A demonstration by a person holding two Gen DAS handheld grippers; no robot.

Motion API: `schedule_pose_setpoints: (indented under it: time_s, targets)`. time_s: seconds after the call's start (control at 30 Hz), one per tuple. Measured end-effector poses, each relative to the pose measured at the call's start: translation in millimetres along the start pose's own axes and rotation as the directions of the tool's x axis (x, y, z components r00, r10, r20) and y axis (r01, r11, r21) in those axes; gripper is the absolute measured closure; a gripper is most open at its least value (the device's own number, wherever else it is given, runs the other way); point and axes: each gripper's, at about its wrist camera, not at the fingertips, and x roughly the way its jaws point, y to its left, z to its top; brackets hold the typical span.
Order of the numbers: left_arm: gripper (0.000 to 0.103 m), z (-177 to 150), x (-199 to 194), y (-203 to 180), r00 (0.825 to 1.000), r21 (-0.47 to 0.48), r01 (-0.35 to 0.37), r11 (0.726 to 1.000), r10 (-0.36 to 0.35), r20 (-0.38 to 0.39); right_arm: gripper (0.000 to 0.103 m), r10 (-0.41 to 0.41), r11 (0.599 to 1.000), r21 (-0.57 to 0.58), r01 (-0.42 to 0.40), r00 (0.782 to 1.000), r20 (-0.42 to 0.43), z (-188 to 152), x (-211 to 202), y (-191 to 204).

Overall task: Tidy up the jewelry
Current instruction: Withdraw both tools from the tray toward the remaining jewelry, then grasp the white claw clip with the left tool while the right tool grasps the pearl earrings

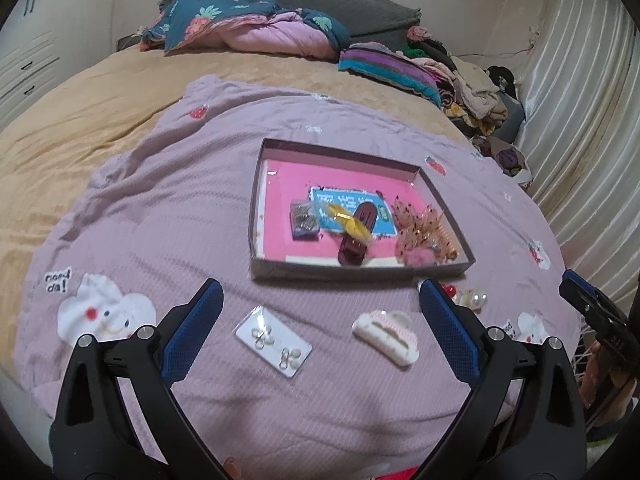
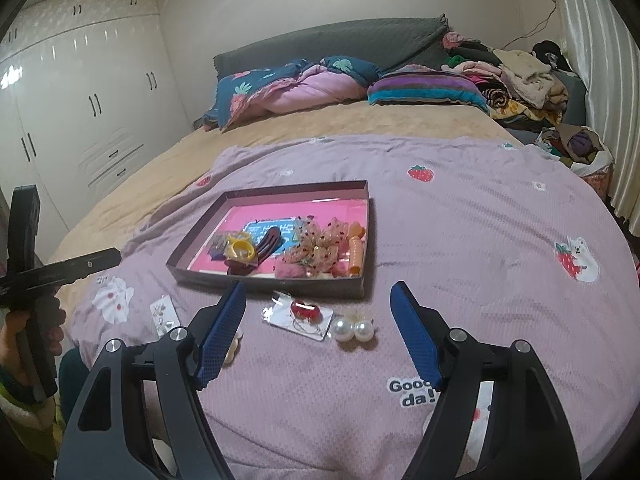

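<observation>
A shallow box [image 1: 352, 270] with a pink floor sits on the lilac blanket and holds a dark red clip [image 1: 356, 236], yellow rings [image 1: 348, 220] and orange mesh bows [image 1: 420, 228]. The box also shows in the right wrist view [image 2: 272, 282]. My left gripper [image 1: 320, 300] is open and empty above a card of pearl earrings [image 1: 274, 340] and a white hair claw [image 1: 386, 334]. My right gripper [image 2: 318, 296] is open and empty above a card with a red bead [image 2: 300, 314] and a pearl pair [image 2: 354, 330].
The lilac blanket [image 2: 460, 240] covers a tan bed. Folded quilts [image 2: 296, 88] and a clothes pile [image 2: 520, 76] lie at the headboard. White wardrobes [image 2: 80, 112] stand at the left, a curtain [image 1: 580, 140] at the right.
</observation>
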Motion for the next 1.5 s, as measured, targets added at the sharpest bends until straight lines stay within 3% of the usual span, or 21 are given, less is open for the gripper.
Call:
schedule_pose_setpoints:
  time_s: [0.83,1.5]
  targets:
    - [0.011,-55.3,11.1,-13.6,0.992,0.074,-0.001,0.997,0.01,-0.123,0.029,0.005,0.999,-0.04,-0.009,0.994,-0.112,-44.9,13.8,6.5]
    - [0.011,-79.3,68.5,-60.5,0.966,0.129,0.08,0.988,-0.045,-0.253,0.029,-0.032,0.999,0.034,0.038,0.987,-0.16,-56.7,45.8,-26.6]
